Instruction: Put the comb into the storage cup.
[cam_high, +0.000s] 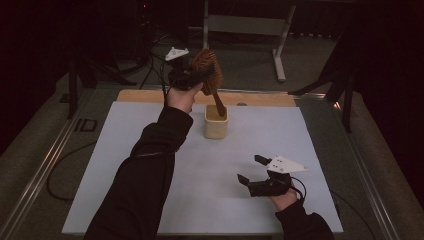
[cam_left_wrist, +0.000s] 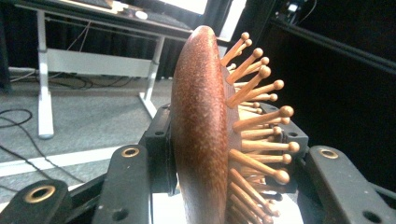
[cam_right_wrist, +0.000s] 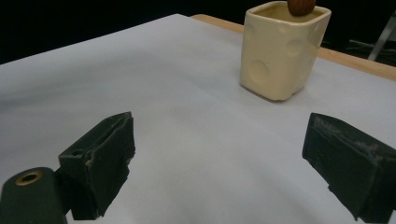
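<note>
Dark curtains and grey carpet surround the worktop (cam_high: 150, 200), a flat pale sheet with a strip of bare wood along its far edge. At upper centre of the high view the left tongs (cam_high: 197, 76) pinch a wooden hairbrush (cam_high: 209, 75) by its oval head. The brush hangs tilted with its handle pointing down, the tip at the mouth of a cream cup (cam_high: 216, 122). In the left gripper view the hairbrush (cam_left_wrist: 201, 140) has a smooth, rounded, reddish-brown back and rows of pale wooden pins with ball tips that jut to the right; black pads press on it from both sides. The cup (cam_right_wrist: 282, 51) is a squarish, glossy ceramic pot with rounded corners and shallow round dimples in its walls, and it stands just in front of the wooden strip. At lower right of the high view the right tongs (cam_high: 251, 170) rest spread wide, low over bare sheet, well apart from the cup; their black pads (cam_right_wrist: 102, 158) look scuffed and rough-edged. A white metal table frame (cam_high: 250, 25) stands on the carpet beyond the worktop.
</note>
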